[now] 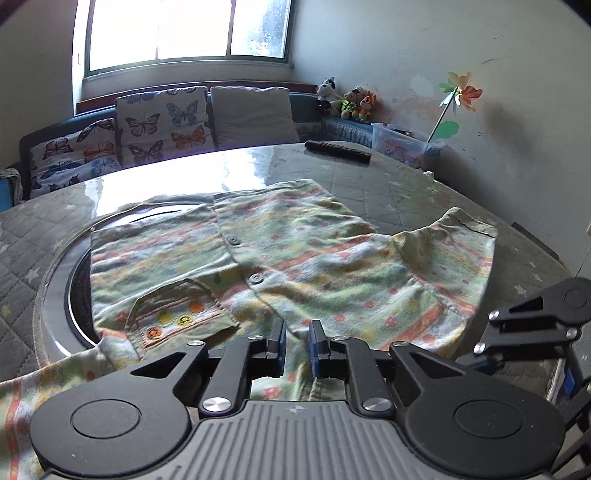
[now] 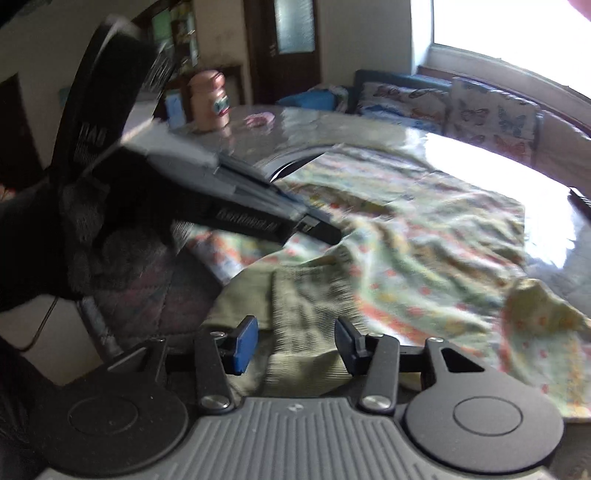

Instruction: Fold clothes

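The shirt (image 1: 280,266) spreads ahead from the surface's near edge; left tongs (image 1: 297,343) narrow around its collar, right tongs (image 2: 295,341) wide beside.

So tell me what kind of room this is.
Most likely a home living or dining room: a bench sofa with butterfly cushions under a window, stuffed toys in the corner, and a patterned shirt spread on a glass-topped table.

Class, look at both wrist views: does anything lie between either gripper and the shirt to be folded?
Nothing visible does. The left gripper has shirt cloth between its nearly closed fingers. The right gripper is open directly over the shirt's green collar.
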A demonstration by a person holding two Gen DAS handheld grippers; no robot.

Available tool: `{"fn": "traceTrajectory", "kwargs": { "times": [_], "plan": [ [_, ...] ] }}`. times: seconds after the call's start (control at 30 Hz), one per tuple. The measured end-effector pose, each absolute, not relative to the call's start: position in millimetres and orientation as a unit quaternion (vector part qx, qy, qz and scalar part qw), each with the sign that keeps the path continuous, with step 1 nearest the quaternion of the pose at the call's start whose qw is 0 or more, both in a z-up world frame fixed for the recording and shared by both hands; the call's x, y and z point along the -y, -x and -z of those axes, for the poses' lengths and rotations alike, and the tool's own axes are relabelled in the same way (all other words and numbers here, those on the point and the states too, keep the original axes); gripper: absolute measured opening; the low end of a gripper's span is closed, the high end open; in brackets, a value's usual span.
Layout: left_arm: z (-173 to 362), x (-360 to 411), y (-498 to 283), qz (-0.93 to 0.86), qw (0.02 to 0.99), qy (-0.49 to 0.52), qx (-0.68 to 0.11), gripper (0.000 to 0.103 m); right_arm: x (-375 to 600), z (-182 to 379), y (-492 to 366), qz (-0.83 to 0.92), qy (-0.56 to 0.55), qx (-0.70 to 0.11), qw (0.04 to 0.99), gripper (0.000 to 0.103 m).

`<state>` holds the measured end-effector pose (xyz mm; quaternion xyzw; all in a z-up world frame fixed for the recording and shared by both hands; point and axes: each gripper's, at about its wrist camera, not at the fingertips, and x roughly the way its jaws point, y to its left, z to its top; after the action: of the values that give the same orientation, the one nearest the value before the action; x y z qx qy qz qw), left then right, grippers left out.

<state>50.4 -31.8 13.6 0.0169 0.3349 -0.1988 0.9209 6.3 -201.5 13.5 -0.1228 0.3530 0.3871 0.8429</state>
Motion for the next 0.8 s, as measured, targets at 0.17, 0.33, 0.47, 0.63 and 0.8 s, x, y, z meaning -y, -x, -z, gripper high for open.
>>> {"fn": "traceTrajectory", "kwargs": {
  "times": [0.17,0.33,0.47,0.63,0.8],
  "plan": [
    [-6.2,42.0,-51.9,0.213,0.914,-0.022,-0.344,0.015,230.2,-11.1,-18.2,-0.344,0.090,-0.360,0.863,0.047],
    [-2.8,54.1,-46.8,0.228,0.909,-0.049,-0.345,0.015,259.0,-8.4,-30.2,-0.299,0.058,-0.365,0.879,0.047],
    [-7.2,65.0,-47.2,0.239,0.908,-0.058,-0.340,0.015,282.1,-6.3,-39.9,-0.263,0.031,-0.369,0.891,0.047],
    [-13.0,78.8,-47.9,0.253,0.906,-0.067,-0.332,0.018,305.6,-0.6,-44.8,-0.225,0.012,-0.374,0.900,0.047],
    [-9.6,99.3,-47.3,0.275,0.897,-0.082,-0.336,0.018,326.4,0.1,-46.6,-0.194,0.002,-0.372,0.908,0.046]
  ]
}}
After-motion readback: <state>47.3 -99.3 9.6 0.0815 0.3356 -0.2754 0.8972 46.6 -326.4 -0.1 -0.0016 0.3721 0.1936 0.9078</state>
